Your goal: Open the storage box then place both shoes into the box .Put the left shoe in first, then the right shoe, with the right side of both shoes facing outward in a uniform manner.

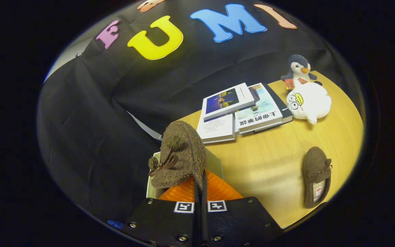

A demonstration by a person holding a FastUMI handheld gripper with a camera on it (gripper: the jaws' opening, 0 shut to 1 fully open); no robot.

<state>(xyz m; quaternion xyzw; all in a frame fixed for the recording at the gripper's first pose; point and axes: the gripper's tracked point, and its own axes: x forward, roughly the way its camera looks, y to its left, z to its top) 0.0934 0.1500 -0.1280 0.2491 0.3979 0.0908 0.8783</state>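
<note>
A brown fuzzy shoe (pixel 183 154) with a small bow is lifted up, toe pointing away from me. My gripper (pixel 199 180) is shut on the thin rim at its heel end, and the fingers are almost together. Right under the held shoe is the storage box (pixel 150 180), with its pale rim showing to the left of the shoe and a grey wall to the right. I cannot tell how its lid stands. The other brown shoe (pixel 316 176) lies flat on the wooden table (pixel 269 154), off to the right of my fingers, with its opening facing up.
A pile of books (pixel 240 109) lies on the table beyond the box. A white plush toy (pixel 309 103) and a penguin plush (pixel 299 70) sit further right at the back. Black cloth walls the booth behind and to the left.
</note>
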